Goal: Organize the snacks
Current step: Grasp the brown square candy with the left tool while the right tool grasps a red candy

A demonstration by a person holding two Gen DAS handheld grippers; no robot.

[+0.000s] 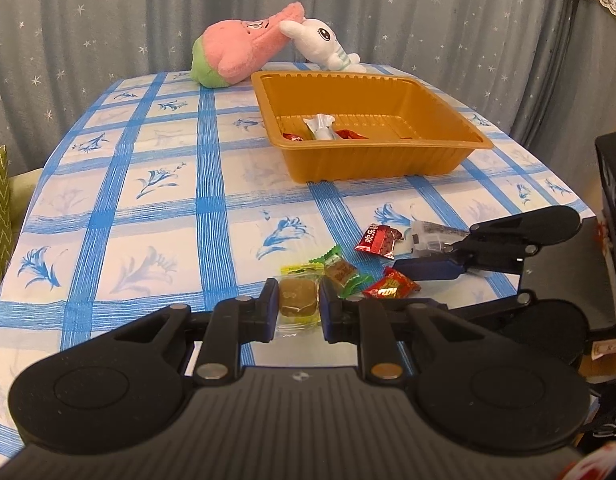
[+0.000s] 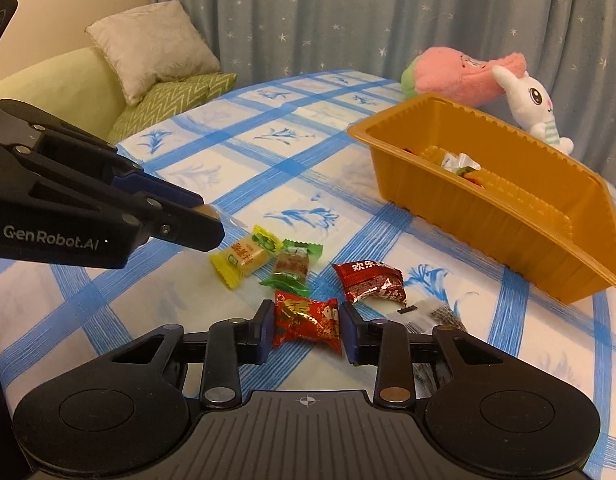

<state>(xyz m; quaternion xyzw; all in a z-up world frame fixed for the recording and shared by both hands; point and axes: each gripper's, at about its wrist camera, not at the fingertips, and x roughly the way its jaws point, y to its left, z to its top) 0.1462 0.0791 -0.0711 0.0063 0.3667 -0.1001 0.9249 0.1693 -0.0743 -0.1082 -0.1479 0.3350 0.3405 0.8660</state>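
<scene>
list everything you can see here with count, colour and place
golden-brown plastic tray: 1, far side of table
wrapped snacks in tray: at least 3, white and red
yellow-wrapped snack: 1, on cloth
green-wrapped snack: 1, beside the yellow one
dark red foil packet: 1, on cloth
clear packet with dark print: 1, right of the red packet
blue-checked tablecloth: 1, covers table
plush toys: pink-and-green, white rabbit, behind tray
cushions: beige, green zigzag, on sofa
left claw: shut on brown square snack in clear wrapper
right claw: shut on red-and-gold wrapped candy
</scene>
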